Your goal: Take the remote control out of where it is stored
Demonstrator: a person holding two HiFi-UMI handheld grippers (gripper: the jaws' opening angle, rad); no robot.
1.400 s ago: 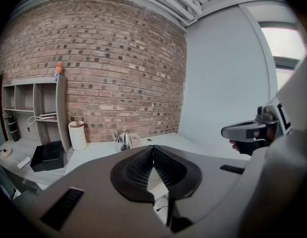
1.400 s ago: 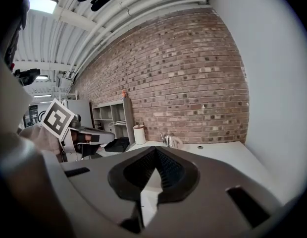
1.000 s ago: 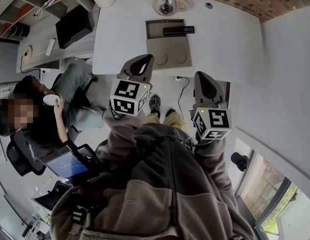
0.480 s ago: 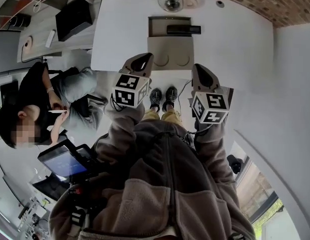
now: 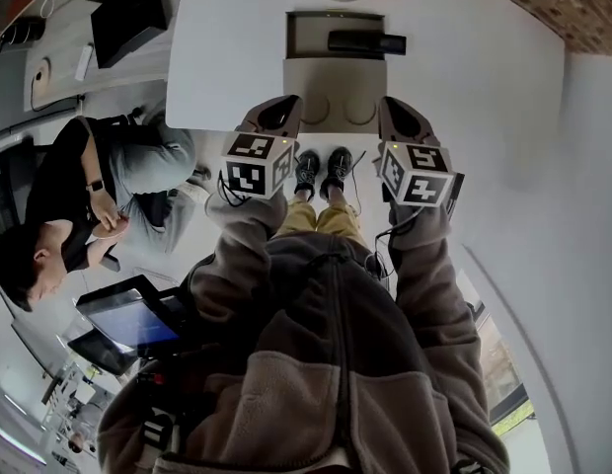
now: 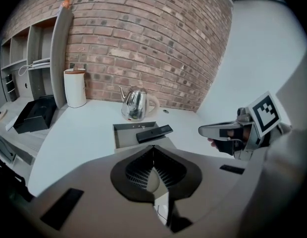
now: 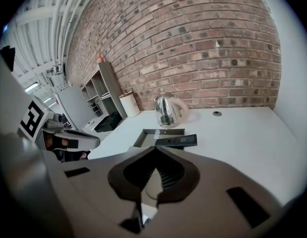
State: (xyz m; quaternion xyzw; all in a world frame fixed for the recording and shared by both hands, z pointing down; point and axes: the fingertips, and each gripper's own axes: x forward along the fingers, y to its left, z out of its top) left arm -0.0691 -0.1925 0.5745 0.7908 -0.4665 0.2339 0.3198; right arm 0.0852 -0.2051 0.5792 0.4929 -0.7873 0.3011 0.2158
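Observation:
A black remote control point(image 5: 366, 42) lies in the far compartment of a grey organiser tray point(image 5: 336, 87) on the white table, its right end resting over the tray's rim. In the left gripper view the remote point(image 6: 154, 133) is ahead and slightly above the jaws. In the right gripper view the remote point(image 7: 176, 141) is just beyond the jaws. My left gripper point(image 5: 275, 110) and right gripper point(image 5: 401, 115) hover side by side at the table's near edge, short of the tray. Both are shut and hold nothing.
A steel kettle point(image 6: 135, 103) stands behind the tray near the brick wall. A white canister point(image 6: 75, 87) and a black box point(image 6: 34, 114) sit far left. A seated person point(image 5: 99, 186) is left of the table. A white wall runs along the right.
Both grippers have come down and forward, from over the floor to the table's near edge. The tray and remote now sit closer ahead of them.

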